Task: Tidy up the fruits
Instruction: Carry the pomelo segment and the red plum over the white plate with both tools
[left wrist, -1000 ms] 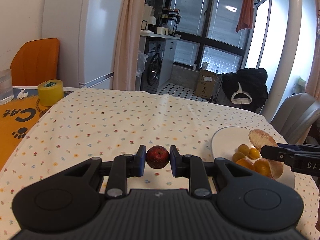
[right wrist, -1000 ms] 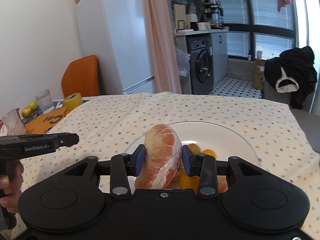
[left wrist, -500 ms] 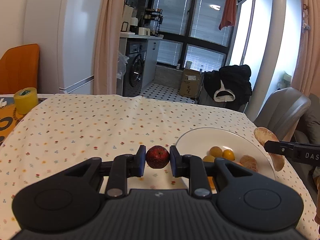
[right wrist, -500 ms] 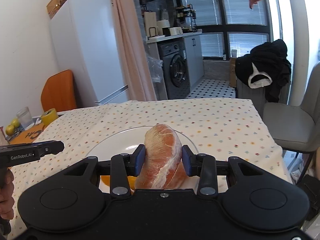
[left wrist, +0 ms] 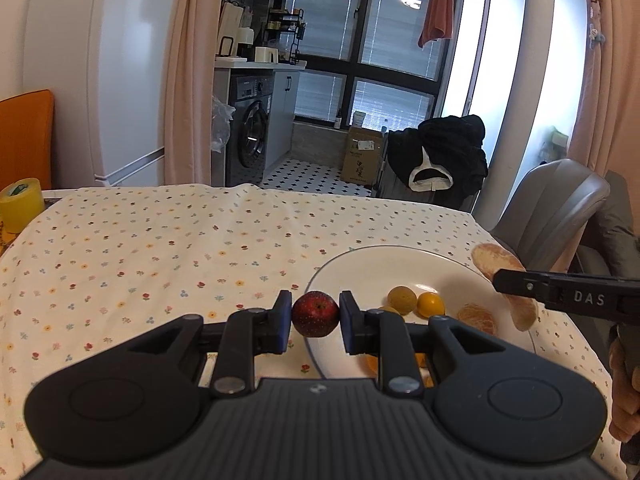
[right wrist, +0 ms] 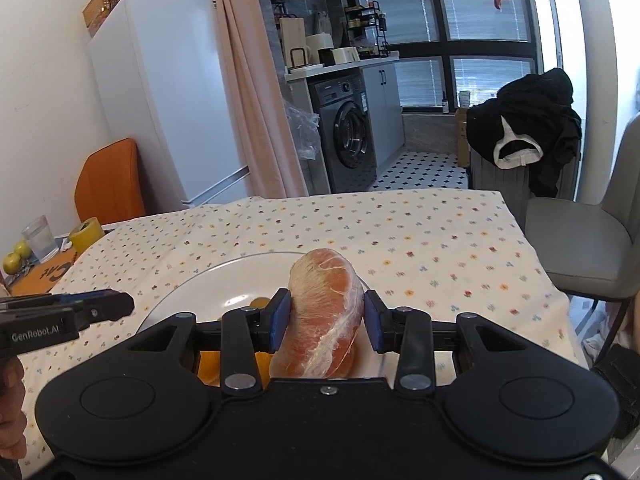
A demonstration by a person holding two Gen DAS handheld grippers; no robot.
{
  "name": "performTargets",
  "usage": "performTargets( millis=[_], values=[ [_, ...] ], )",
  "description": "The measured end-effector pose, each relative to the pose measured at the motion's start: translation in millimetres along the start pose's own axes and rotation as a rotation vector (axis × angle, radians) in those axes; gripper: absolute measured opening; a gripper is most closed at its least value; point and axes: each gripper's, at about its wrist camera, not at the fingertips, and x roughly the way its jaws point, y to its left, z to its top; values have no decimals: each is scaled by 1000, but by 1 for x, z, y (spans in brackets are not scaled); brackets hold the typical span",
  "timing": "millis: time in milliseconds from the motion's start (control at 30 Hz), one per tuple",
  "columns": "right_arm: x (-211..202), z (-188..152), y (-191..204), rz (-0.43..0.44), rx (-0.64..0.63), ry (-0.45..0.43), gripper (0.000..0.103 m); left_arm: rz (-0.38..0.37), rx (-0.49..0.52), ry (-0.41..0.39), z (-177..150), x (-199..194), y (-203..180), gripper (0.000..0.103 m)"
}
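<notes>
My left gripper (left wrist: pixel 315 317) is shut on a small dark red fruit (left wrist: pixel 315 313), held just over the near left rim of a white plate (left wrist: pixel 360 268). On the plate lie small yellow-orange fruits (left wrist: pixel 416 300) and a peeled orange segment (left wrist: pixel 476 319). My right gripper (right wrist: pixel 325 316) is shut on a large peeled pomelo wedge (right wrist: pixel 324 312), held above the plate (right wrist: pixel 236 284). In the left wrist view that wedge (left wrist: pixel 500 280) hangs over the plate's right rim, pinched by the right gripper (left wrist: pixel 520 286). The left gripper's tip (right wrist: pixel 100 306) shows at the left of the right wrist view.
The table wears a flower-dotted cloth (left wrist: pixel 180 240). A yellow tape roll (right wrist: pixel 86 234), a glass (right wrist: pixel 38 238) and two green-yellow fruits (right wrist: pixel 16 256) sit at the far left by an orange mat. A grey chair (right wrist: pixel 588 240) stands at the table's right side.
Both grippers swung rightward while keeping their fruit. The right gripper carried the wedge from over the plate's middle toward its right rim, and the left gripper brought the red fruit to the plate's left rim.
</notes>
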Motion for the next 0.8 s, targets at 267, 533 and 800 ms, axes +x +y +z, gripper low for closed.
performTargets(
  millis=[267, 533, 800],
  values=[
    [24, 13, 4, 18, -35, 16, 11, -10, -5, 8, 1, 11, -2, 23],
    [22, 11, 2, 30, -10, 21, 14, -31, 1, 39, -2, 20, -5, 23],
    [14, 5, -5, 32, 40, 20, 21, -50, -13, 48, -1, 17, -5, 27]
  ],
)
